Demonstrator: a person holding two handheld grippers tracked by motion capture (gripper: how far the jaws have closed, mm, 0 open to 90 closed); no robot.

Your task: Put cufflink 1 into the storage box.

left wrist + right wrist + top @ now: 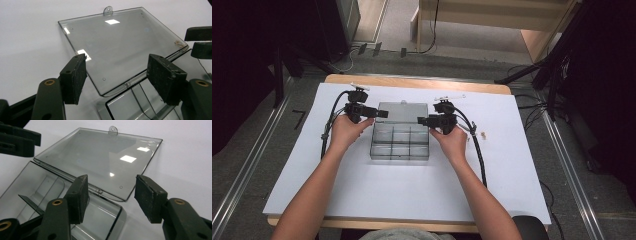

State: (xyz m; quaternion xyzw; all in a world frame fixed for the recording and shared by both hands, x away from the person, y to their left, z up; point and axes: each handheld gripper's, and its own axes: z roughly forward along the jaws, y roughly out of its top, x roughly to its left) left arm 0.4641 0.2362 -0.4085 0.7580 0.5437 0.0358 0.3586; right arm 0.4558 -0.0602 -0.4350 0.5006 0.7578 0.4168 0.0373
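- While both hands hover over it, the clear plastic organizer box (pixel 400 142) lies open at the middle of the white sheet (pixel 362 190), its lid (pixel 403 112) folded flat behind it; the compartments look bare.
- The high view shows the whole grid of dividers; the left gripper view shows the lid's (pixel 120 47) hang tab and a small scuff near one corner; the right gripper view shows a curved divider inside the box (pixel 50 192).
- A small pale object (pixel 483 134) lies on the sheet, right of the box; what it is I cannot tell.
- The left gripper (pixel 381 113) hangs above the box's back left corner, jaws wide apart, nothing between them.
- The right gripper (pixel 422 120) hangs above the back right corner, jaws parted, gripping nothing.
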